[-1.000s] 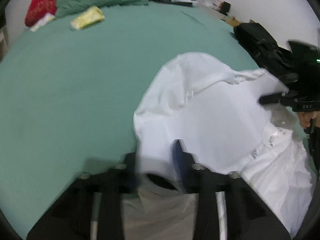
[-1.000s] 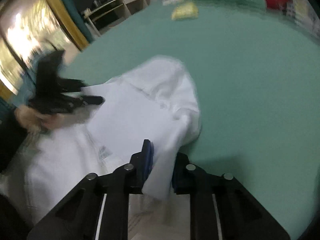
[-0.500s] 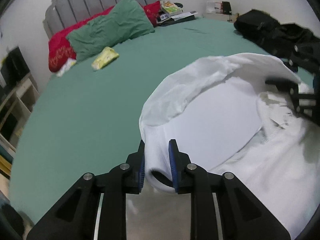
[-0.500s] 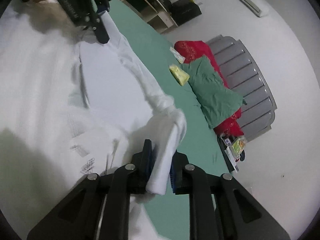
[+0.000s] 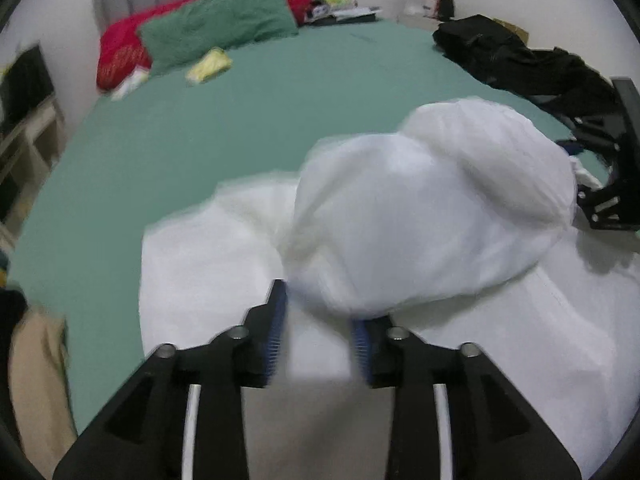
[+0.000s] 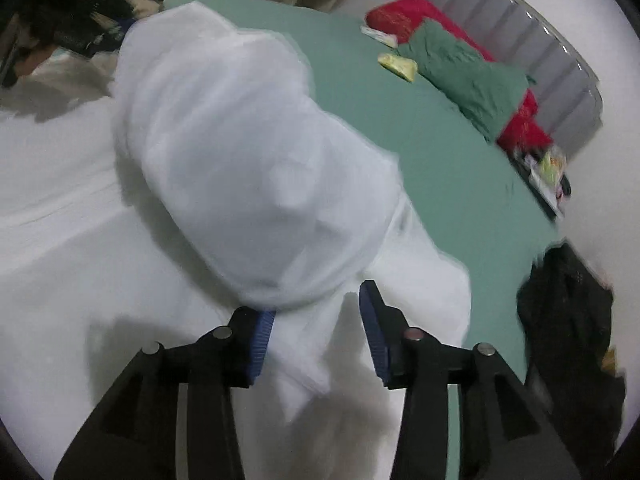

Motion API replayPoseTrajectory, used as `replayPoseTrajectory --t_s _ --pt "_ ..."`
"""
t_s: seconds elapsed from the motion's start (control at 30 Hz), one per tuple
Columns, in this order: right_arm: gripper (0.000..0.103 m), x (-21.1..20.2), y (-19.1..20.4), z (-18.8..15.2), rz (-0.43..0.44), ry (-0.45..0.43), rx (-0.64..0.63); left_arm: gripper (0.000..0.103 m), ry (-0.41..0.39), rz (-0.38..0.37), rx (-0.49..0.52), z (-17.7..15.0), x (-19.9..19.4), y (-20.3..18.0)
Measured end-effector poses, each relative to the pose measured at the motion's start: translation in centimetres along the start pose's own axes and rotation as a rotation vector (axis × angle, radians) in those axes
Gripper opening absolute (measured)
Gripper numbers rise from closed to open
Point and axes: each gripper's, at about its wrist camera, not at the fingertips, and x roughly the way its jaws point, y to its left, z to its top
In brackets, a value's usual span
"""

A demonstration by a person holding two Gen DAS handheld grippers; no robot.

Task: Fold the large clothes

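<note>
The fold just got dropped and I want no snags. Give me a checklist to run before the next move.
1. Left gripper letting go: jaws opening, cloth not pinched. Ok.
2. Right gripper letting go: jaws opening. Ok.
3. White garment settled flat: bulging, blurred. Not ok.
4. Green bed sheet bare beyond the garment. Ok.
5. Black clothes apart from the garment. Ok.
6. Fold edges lined up: cannot tell.

The garment (image 5: pixel 420 216) lies at the near edge of the bed (image 5: pixel 240 120), pillows (image 5: pixel 216 28) along the far headboard edge, dark clothing (image 5: pixel 520 60) at the right edge.
</note>
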Motion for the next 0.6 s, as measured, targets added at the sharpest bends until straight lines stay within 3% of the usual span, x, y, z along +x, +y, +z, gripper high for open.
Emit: replayPoseTrajectory --t_s 0.13,0.27,0.43,0.53,0.6 --pt "0.067 -3.3 -0.4 1.2 0.137 -0.083 0.227 0.052 -0.015 -0.082 -0.179 -2.7 -2.3 2.3" --pt "0.068 -2.3 2.5 5.8 0.27 -0.165 0.339 0.053 -0.038 -0.136 -0.341 -4.2 -3.6 4.2" --pt "0.068 2.2 5.1 9.8 0.25 -0.142 0.35 0.053 -0.042 -0.127 -0.409 -5.3 -5.0 4.9" --pt "0.004 3.8 6.5 9.8 0.333 -0.081 0.356 0.053 -0.055 -0.117 -0.427 -5.8 -6.0 5.3" --pt "0.004 3.1 7.1 9.5 0.363 -0.074 0.34 0.053 -0.054 -0.096 -0.437 -6.4 -7.0 5.6"
